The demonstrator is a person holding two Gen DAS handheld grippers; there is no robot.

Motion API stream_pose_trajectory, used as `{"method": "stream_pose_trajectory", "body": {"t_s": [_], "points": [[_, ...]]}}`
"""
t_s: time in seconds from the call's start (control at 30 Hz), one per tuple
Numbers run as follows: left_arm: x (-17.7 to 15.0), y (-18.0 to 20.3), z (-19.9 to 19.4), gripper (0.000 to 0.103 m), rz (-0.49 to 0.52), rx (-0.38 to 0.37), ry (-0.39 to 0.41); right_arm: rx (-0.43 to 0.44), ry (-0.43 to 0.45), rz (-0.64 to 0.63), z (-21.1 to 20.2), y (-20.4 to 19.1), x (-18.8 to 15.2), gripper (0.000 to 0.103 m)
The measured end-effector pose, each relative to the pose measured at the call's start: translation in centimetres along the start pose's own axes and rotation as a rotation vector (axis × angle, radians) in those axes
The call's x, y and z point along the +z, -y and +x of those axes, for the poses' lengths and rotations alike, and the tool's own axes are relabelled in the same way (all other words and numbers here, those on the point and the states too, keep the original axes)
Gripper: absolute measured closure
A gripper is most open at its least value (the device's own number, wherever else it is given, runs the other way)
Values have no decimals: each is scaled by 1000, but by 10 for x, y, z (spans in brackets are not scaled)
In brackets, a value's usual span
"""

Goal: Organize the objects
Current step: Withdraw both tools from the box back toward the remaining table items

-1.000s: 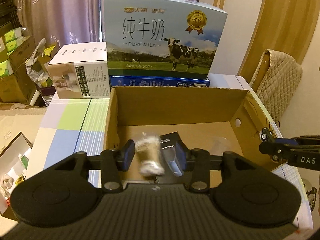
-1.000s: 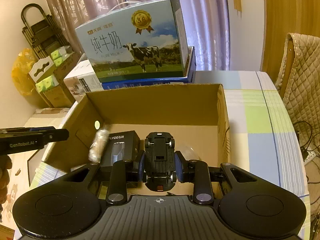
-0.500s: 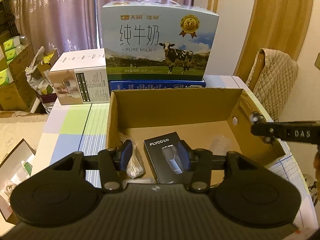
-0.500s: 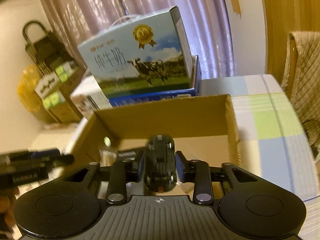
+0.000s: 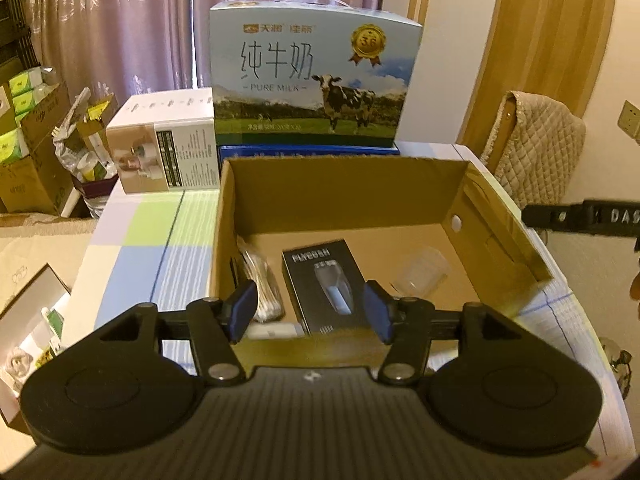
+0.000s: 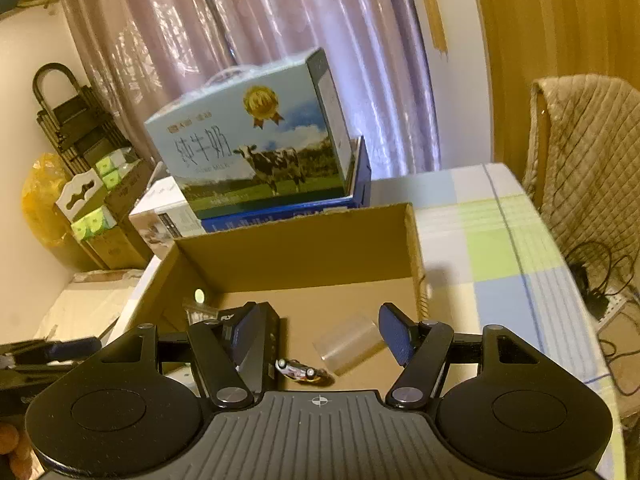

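Both grippers hover over the open cardboard box [image 5: 340,196] with their jaws spread and nothing between them: the left gripper [image 5: 310,316] above the near-left part, the right gripper [image 6: 320,332] above the near-right. Inside lie a black shaver box [image 5: 324,284], a packet of cotton swabs [image 5: 260,284] against the left wall, a clear plastic cup [image 6: 348,344] on its side, and a small toy car [image 6: 300,370] just beside the black box — all resting on the floor of the carton. The likeliest trouble from here is a finger catching the cardboard wall on the way out and dragging the carton across the checked tablecloth [image 6: 492,248], or nudging the cup, which would probably roll.
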State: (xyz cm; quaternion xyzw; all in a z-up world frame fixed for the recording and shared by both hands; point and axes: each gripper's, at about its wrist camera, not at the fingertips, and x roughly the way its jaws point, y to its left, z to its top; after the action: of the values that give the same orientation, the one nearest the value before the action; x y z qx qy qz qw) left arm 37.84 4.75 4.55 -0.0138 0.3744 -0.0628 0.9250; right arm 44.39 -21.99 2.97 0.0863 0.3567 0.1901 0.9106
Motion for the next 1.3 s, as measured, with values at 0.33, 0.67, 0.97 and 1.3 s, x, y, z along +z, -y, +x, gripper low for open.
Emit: {"method": "stream_pose_trajectory", "body": {"t_s": [0.33,0.67,0.97,1.3], "points": [[-41,14,-43,45,-26,-20,-8,-2,-5,-7,-69,-13,-37,40],[-93,35,-86,34,11,-18,-7,-24,-52,40,-121,-7,-120,40],[-150,52,-73,42,112,-35,-102,-88,-107,85,-124,16,-190,40],[-184,74,-35,61,226,-197,-152,-99,-130,12,-89,21,-216,40]]}}
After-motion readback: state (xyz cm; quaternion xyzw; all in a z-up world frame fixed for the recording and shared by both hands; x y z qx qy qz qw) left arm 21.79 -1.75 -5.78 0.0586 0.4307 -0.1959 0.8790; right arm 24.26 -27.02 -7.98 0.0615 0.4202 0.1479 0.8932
